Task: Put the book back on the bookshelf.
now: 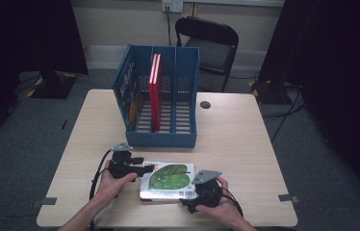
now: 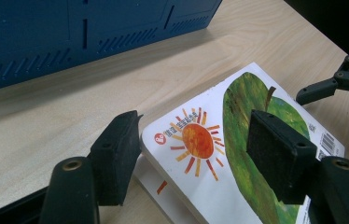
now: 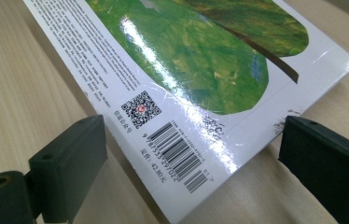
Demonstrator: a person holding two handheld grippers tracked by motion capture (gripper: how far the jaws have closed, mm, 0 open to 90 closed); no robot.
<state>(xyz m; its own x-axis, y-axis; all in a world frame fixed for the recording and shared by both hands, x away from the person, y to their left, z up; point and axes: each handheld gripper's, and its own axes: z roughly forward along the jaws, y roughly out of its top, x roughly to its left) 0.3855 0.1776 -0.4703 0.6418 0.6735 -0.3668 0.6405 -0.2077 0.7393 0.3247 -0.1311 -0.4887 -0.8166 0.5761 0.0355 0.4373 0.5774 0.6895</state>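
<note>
Book (image 1: pixel 168 180) lies flat on the bench (image 1: pixel 245 144), lower centre of the high view, just in front of the blue rack (image 1: pixel 161 101) holding a red book (image 1: pixel 155 91). Left gripper (image 1: pixel 142 169) at the book's left edge, released: jaws straddle the sun corner, one pad over the cover, one beside the edge, not pinching. Right gripper (image 1: pixel 198 192) at the barcode corner, also released, jaws wide with the corner between them, no pressing. Risks: glossy cover may slip once clamped; a one-corner grab could let the book sag or twist; uneven lift could knock it into the rack front.
</note>
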